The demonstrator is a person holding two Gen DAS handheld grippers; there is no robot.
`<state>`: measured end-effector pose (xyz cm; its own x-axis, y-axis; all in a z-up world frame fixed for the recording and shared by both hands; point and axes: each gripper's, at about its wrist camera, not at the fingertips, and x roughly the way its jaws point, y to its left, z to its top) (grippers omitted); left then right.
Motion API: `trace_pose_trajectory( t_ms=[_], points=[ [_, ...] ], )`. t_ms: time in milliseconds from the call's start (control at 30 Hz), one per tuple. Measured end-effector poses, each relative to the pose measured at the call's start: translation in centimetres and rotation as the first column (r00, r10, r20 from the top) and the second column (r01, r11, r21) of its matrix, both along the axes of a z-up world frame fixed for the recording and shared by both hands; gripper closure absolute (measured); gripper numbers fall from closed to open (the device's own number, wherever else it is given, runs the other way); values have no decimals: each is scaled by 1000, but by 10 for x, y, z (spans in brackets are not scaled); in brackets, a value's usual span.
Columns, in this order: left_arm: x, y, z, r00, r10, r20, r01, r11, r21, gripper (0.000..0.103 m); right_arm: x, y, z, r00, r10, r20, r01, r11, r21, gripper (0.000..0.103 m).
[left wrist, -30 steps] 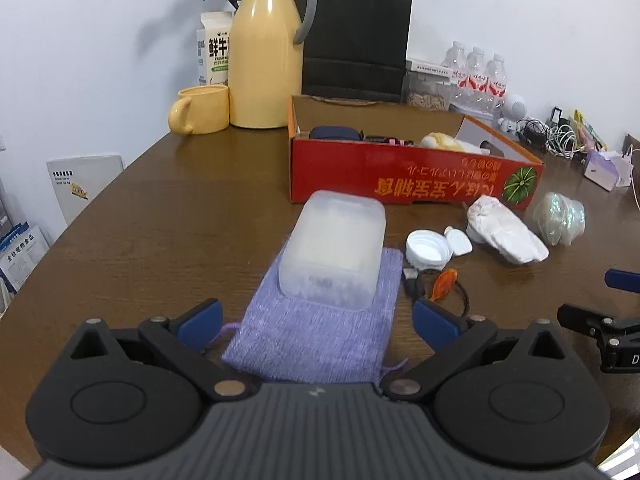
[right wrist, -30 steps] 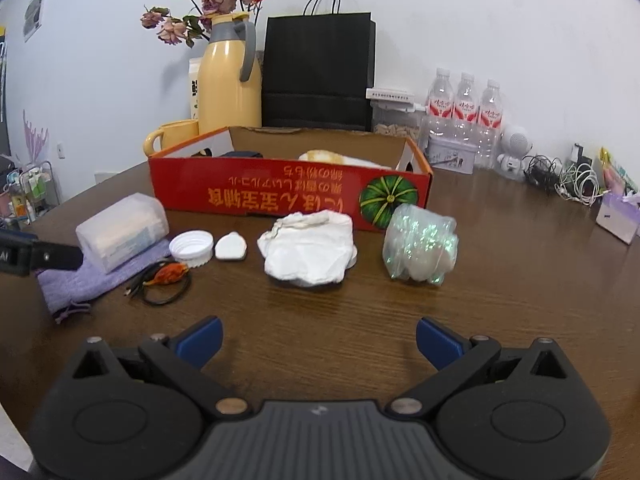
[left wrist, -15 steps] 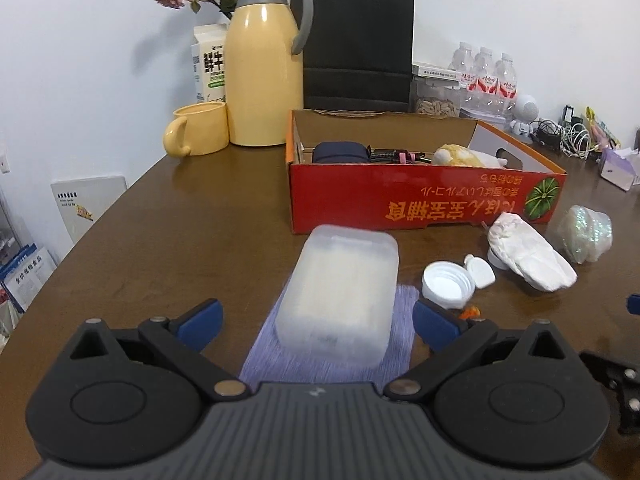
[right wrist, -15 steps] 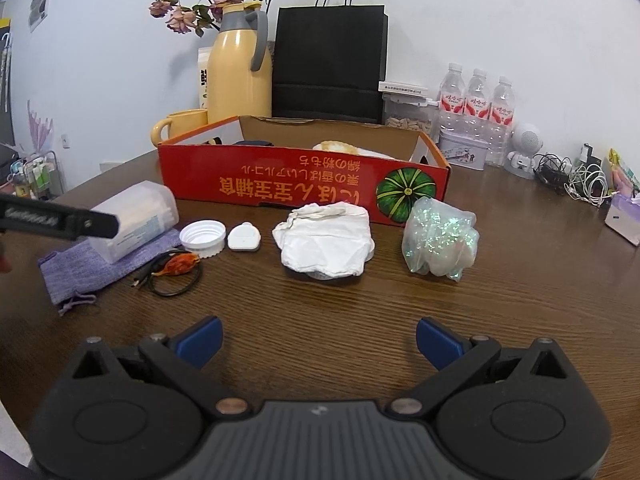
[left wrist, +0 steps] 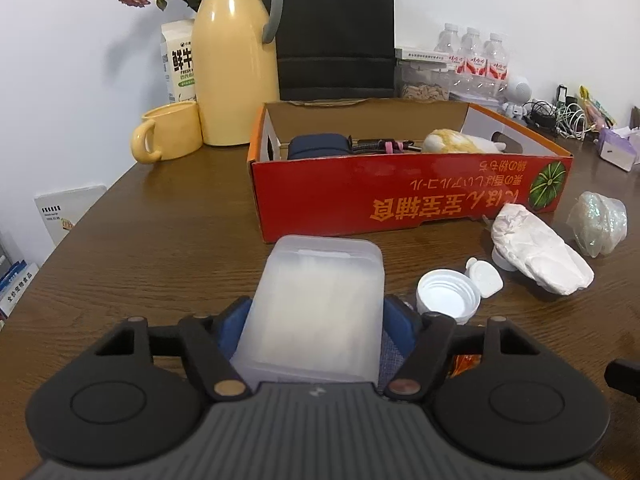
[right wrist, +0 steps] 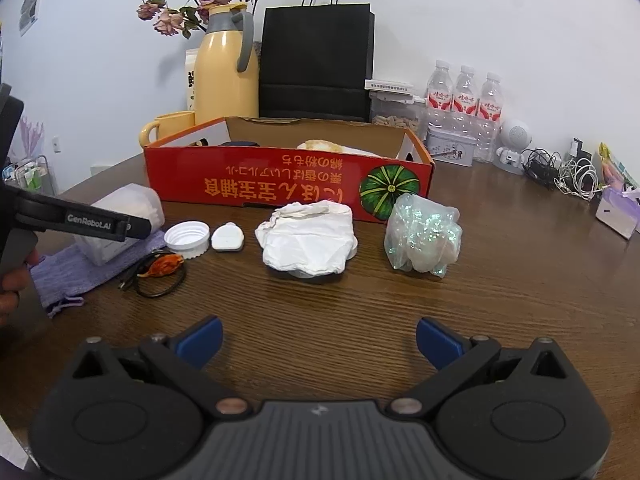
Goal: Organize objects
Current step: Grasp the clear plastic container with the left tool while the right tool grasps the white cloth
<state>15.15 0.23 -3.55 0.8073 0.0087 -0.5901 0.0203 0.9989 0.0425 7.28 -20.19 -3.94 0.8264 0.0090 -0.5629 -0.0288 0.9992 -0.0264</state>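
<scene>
A frosted plastic box (left wrist: 320, 292) lies on a purple cloth pouch (right wrist: 72, 268) in front of the red cardboard box (left wrist: 400, 196). My left gripper (left wrist: 318, 324) straddles the plastic box's near end and its jaws are closing. A sliver of cloth still shows between the right pad and the box. The right wrist view shows one of its fingers (right wrist: 92, 220) alongside the same box (right wrist: 132, 204). My right gripper (right wrist: 318, 340) hangs open over bare table with nothing in it. Beyond it lie a white cap (right wrist: 187, 238), a crumpled white bag (right wrist: 308, 240) and an iridescent bag (right wrist: 422, 236).
A black cable with an orange piece (right wrist: 160, 268) lies beside the pouch. A yellow thermos (left wrist: 236, 68), yellow mug (left wrist: 168, 136), black paper bag (left wrist: 336, 32) and water bottles (right wrist: 464, 100) stand behind the red box. Chargers and cords (right wrist: 568, 168) lie far right.
My left gripper has moved forward until the frosted box sits between its fingers, and its jaws have narrowed. The right gripper has stayed in place, open.
</scene>
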Motion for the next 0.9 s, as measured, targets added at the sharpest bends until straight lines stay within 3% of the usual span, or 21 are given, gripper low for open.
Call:
trace_pose_trajectory(
  t_ms=[500,900],
  points=[
    [-31,9,30,995,24,94,-19,999,-44,35,15,5,2,1000,14,-1,-14,1000,-15,0],
    [-46,15,35,994,35,105,-29,997,-66,35,70,13,18,999,27,17,-27,999,-22,0]
  ],
)
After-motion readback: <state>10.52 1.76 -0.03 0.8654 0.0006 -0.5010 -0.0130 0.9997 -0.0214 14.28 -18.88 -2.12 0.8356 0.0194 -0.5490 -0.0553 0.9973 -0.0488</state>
